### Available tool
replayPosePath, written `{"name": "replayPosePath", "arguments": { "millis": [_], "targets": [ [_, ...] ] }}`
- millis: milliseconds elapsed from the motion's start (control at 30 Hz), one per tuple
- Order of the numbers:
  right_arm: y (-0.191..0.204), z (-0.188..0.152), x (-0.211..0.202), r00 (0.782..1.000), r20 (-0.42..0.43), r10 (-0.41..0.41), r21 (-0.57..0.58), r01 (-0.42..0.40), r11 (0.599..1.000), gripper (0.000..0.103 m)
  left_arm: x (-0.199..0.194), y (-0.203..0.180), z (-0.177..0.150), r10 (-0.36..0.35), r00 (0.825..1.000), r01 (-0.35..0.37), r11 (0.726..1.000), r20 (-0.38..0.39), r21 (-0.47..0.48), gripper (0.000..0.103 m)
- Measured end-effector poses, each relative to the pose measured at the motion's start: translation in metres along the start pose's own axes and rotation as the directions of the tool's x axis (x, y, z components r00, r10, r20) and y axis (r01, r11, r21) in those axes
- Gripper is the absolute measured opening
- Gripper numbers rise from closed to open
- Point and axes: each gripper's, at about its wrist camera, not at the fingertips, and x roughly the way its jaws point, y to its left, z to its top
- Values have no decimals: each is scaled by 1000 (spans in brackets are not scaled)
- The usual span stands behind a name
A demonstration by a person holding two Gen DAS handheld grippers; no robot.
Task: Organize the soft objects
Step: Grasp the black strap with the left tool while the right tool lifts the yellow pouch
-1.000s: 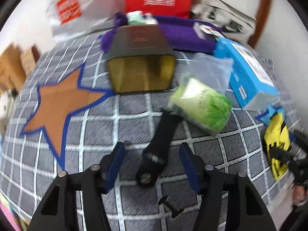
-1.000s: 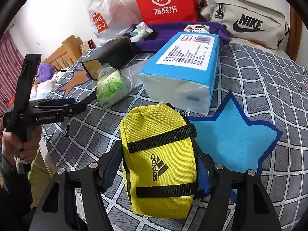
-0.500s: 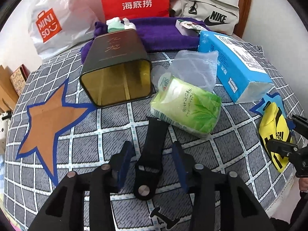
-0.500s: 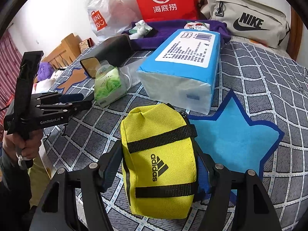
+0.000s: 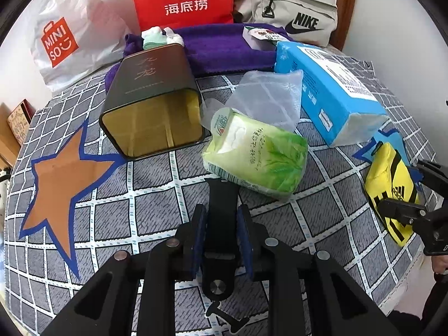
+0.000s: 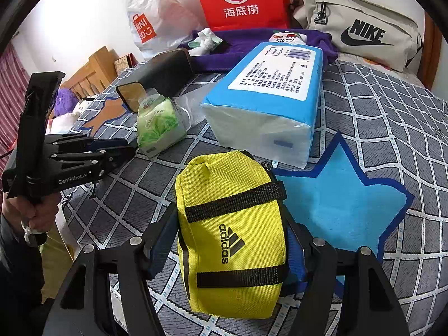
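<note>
Plain white walls [image 6: 84,14] all around, pretty evenly lit, no harsh shadows. The bed [image 5: 156,204] has a grey checked cover with white grid lines, plus a big orange star [image 5: 60,179] outlined in blue and a light blue star [image 6: 338,196] on the other side. Wooden headboard [image 5: 345,8] at the back, some wooden furniture [image 6: 92,72] off to one side, and a red striped curtain [image 6: 11,89] at the edge.

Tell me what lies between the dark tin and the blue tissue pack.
In the left wrist view, a green tissue pack and a crumpled clear plastic bag lie between the tin and blue tissue pack.
</note>
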Motion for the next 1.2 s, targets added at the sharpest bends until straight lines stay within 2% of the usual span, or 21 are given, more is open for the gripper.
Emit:
{"name": "replayPosePath", "arguments": {
  "millis": [133,267,667,1200],
  "targets": [
    [3,2,-5,1000,17,8,-3,-8,1000,67,0,-4,-2,17,1000,-18,999,23,29,20],
    [13,7,-20,999,52,10,-29,-9,1000,65,-6,-2,0,18,1000,-18,1000,14,-10,20],
    [26,35,-52,992,122,-17,-68,26,997,65,-53,29,4,30,995,-18,992,93,-128,20],
    [21,85,-67,985,170,-40,-58,51,997,64,-82,44,52,42,983,-13,987,179,-159,20]
  ]
}}
